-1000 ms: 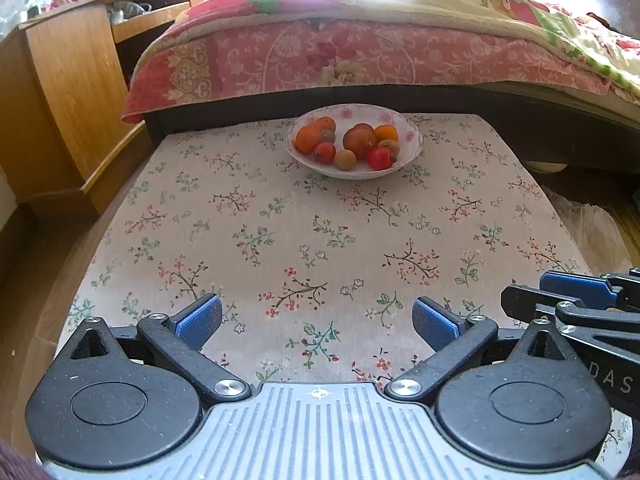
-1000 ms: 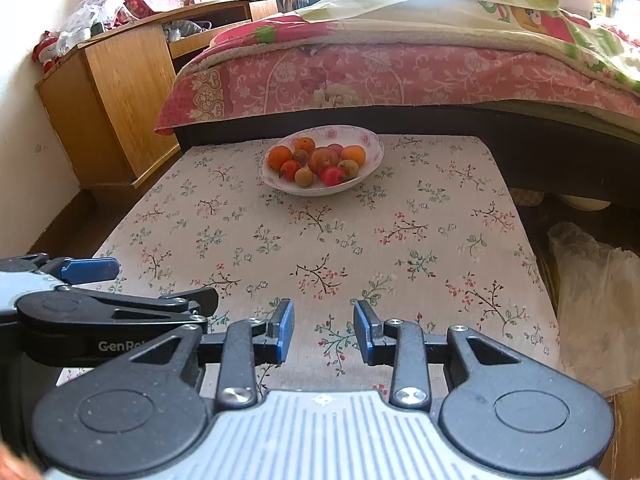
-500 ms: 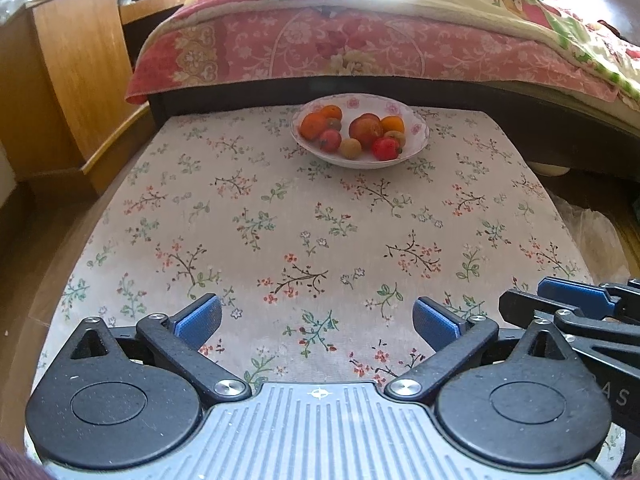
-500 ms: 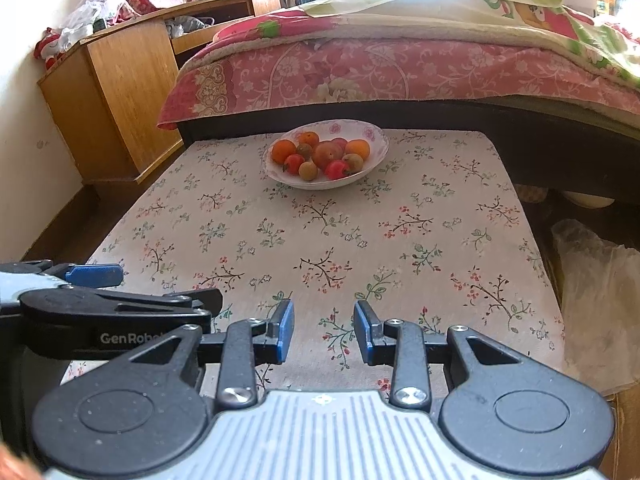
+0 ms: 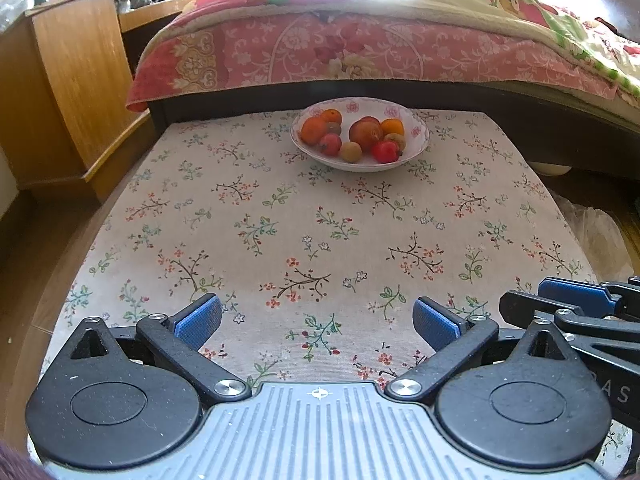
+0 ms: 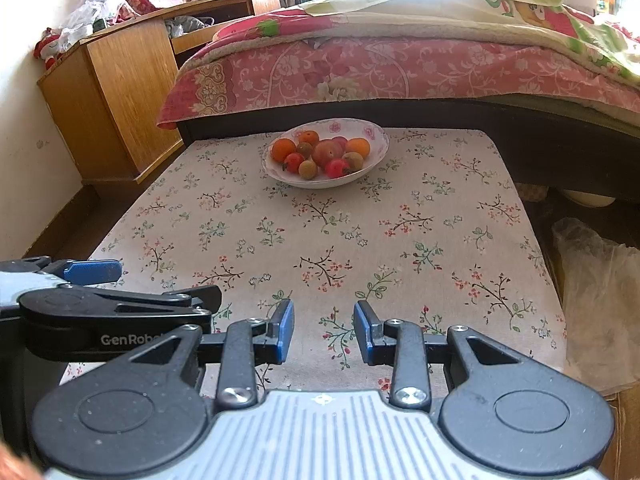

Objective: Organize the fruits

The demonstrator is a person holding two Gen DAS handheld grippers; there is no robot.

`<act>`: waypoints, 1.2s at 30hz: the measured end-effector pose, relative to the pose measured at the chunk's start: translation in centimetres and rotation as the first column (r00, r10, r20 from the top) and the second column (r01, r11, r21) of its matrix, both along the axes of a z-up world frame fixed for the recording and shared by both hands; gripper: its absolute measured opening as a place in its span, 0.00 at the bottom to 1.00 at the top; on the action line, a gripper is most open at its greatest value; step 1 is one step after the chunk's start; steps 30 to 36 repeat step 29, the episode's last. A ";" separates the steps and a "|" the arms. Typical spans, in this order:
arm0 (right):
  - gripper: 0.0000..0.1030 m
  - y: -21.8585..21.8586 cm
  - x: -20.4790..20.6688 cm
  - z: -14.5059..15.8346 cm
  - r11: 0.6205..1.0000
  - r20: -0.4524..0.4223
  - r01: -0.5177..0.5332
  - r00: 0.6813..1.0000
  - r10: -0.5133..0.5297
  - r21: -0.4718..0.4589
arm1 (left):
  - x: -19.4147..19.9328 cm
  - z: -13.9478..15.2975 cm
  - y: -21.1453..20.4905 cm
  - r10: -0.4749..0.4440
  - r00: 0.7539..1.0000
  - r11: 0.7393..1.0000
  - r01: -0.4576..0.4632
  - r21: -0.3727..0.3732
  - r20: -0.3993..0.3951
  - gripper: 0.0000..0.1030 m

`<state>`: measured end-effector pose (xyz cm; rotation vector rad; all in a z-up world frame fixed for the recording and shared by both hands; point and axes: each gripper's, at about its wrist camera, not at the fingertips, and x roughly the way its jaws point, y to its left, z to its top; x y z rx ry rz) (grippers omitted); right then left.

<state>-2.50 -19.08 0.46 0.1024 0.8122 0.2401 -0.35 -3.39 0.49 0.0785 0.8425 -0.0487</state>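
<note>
We hold both tools over the near edge of the floral-cloth surface [image 5: 320, 220], well short of the white flowered bowl [image 5: 360, 164] of orange and red fruits [image 6: 316, 154]. The left hand-held gripper [image 5: 318, 320] is spread wide and empty; the right hand-held gripper [image 6: 324, 332] is narrowed, with a gap, grasping nothing. It all looks sorted already; otherwise we must reach forward to the bowl.

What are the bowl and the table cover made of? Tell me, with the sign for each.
Bowl: probably glazed ceramic; glossy white with pink printed flowers and a scalloped rim. Table cover: looks like matte woven cloth with a floral print, though coated fabric is possible.
</note>
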 end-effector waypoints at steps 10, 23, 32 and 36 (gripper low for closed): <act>0.35 0.0 0.0 0.0 1.000 -0.005 0.000 1.000 0.000 -0.002 | -0.1 0.0 -0.1 -0.004 1.000 1.000 0.004 0.008 0.008 1.00; 0.35 -0.1 0.2 -0.3 1.000 -0.008 0.005 1.000 -0.005 -0.002 | -0.2 0.1 -0.1 -0.003 1.000 1.000 0.003 0.026 0.016 1.00; 0.35 -0.2 0.2 -0.4 1.000 -0.013 0.016 1.000 -0.016 -0.003 | 0.1 0.0 0.0 0.012 1.000 0.999 -0.012 0.031 0.012 1.00; 0.35 -0.2 0.2 -0.4 1.000 -0.013 0.016 1.000 -0.016 -0.003 | 0.1 0.0 0.0 0.012 1.000 0.999 -0.012 0.031 0.012 1.00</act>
